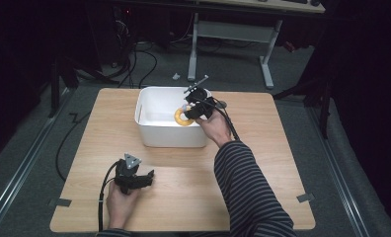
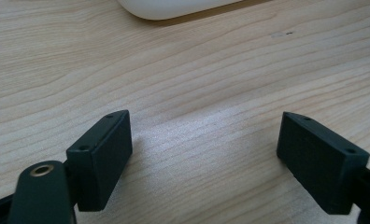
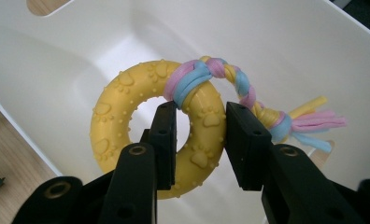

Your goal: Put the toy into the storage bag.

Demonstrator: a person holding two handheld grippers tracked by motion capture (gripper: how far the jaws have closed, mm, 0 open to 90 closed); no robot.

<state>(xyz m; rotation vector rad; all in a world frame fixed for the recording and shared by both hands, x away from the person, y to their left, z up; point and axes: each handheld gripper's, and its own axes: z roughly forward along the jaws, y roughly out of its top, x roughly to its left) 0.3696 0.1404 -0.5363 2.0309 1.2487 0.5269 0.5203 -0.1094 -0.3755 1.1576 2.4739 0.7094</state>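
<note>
Your right tool (image 3: 196,140) grips the yellow ring toy (image 3: 157,126) by one side, over the white bin (image 1: 149,129); your left tool (image 2: 204,154) rests released on the surface (image 1: 262,148). The one-sided grip could let the ring swing or slip.

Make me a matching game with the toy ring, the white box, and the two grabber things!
Things:
1. yellow ring toy
2. white bin
3. left gripper
4. right gripper

States:
A. jaws wide apart over bare wood
B. stands on the table, open at the top
C. pinched between two black jaws, above the bin's inside
D. shut on the ring

Pairs: 1-C, 2-B, 3-A, 4-D
</note>
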